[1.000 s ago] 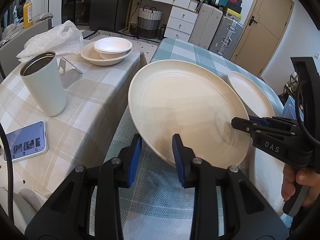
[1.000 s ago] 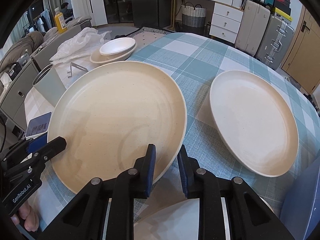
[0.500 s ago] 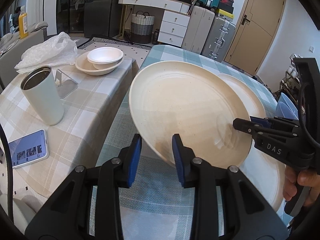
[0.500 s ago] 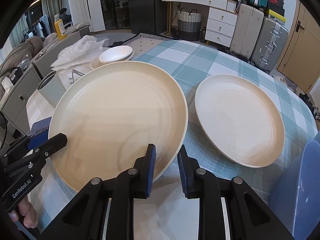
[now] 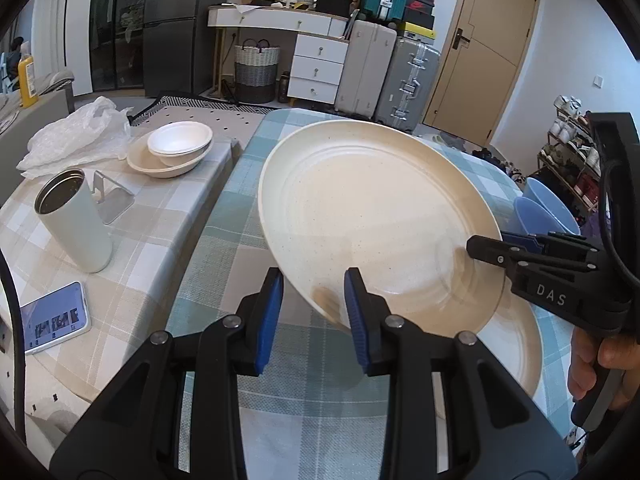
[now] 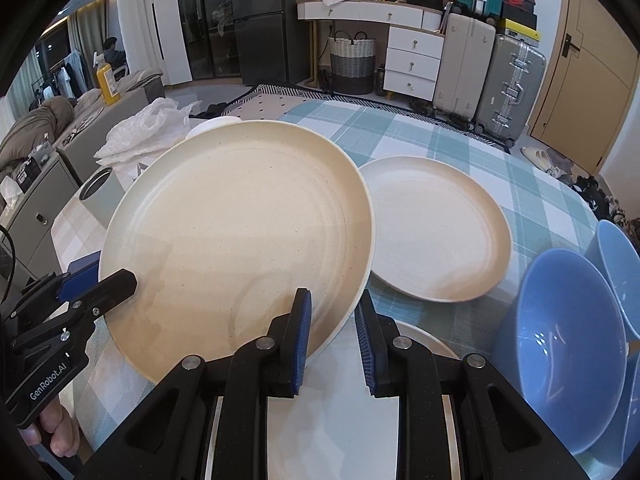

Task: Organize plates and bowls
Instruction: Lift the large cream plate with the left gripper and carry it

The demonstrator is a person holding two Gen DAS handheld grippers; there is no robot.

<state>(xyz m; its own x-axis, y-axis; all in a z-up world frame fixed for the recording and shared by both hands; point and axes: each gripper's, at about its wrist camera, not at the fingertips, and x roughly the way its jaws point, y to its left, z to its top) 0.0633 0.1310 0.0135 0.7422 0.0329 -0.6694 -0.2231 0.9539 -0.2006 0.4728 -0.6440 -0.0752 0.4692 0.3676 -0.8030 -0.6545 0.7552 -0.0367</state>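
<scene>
Since earlier frame: you lifted large cream plate (image 6: 236,240) higher, clear of checked table (image 6: 440,140). Left gripper (image 5: 314,312) nearly closed, pinching plate's near-left rim. Right gripper (image 6: 332,332) nearly closed, pinching opposite rim. Plate tilted, held between both, equally near each. Second plate (image 6: 436,232) flat on table, just right of held one, partly under its edge. Blue bowls (image 6: 568,344) farther right.
</scene>
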